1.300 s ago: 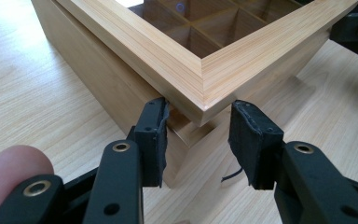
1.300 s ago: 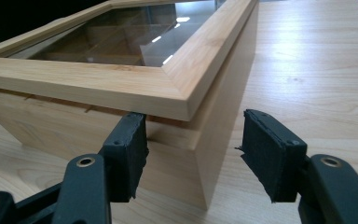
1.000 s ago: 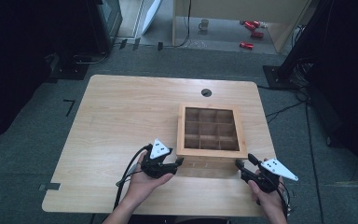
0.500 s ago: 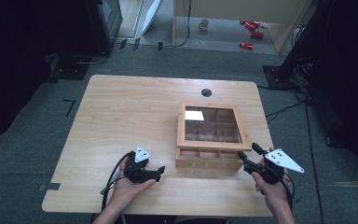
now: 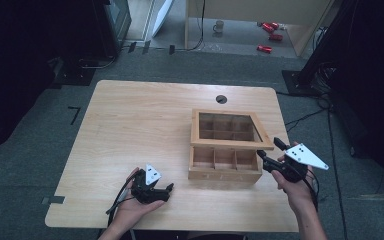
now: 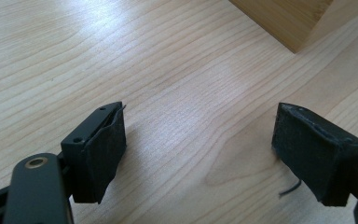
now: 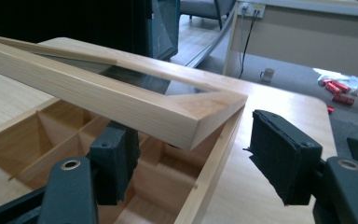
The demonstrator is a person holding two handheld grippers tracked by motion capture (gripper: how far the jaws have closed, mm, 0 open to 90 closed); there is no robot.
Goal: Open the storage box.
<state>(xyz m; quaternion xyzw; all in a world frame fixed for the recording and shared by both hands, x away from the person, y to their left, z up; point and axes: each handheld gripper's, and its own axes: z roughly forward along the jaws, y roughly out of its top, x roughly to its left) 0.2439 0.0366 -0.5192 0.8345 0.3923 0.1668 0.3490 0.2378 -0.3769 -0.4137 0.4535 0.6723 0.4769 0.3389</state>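
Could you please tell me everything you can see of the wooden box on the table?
The wooden box is light, unpainted wood, square, split into small compartments that look empty. Its hinged lid, a wooden frame around a clear pane, is raised partway, front edge up. It sits on the table, right of centre. The right gripper is open, one jaw under the lid's corner, inside the box; contact is unclear.

Box (image 6: 289,21) mostly beyond frame edge
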